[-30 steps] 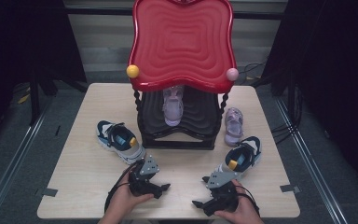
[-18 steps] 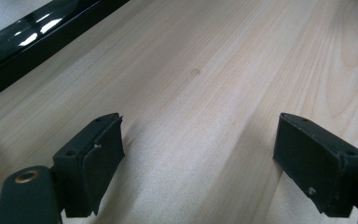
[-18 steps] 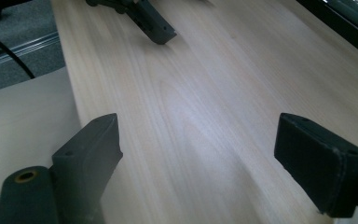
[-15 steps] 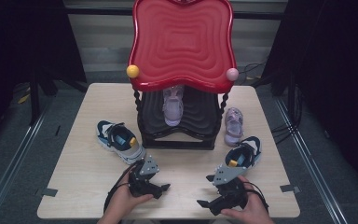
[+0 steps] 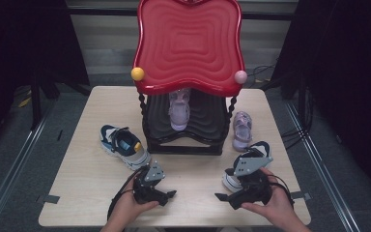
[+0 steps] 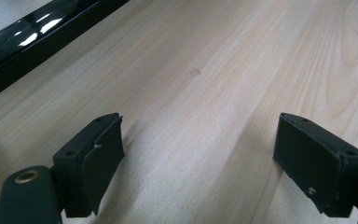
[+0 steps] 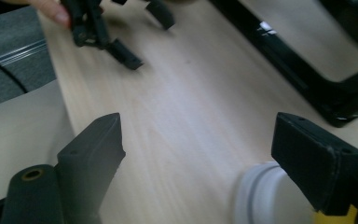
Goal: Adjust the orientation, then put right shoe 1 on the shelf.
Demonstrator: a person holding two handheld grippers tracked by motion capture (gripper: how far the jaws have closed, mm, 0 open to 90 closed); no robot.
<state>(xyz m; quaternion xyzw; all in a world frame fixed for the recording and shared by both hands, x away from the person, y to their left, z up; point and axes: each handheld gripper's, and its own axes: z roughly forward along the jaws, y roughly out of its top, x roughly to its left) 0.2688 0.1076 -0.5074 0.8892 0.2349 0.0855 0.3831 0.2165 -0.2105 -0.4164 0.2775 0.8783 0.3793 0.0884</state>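
Now my right gripper (image 5: 224,192) has lifted off the table (image 5: 87,169), jaws apart and just narrowing, empty; probably lining up on the sneaker (image 5: 232,180) beside it.

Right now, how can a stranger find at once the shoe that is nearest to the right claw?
Start from the red and black shoe rack at the back middle of the wooden table. Go to its right front corner, past the lilac sandal lying beside the rack. Nearer the front edge lies a white and navy sneaker, partly hidden behind the right claw; its twin lies left of the rack.
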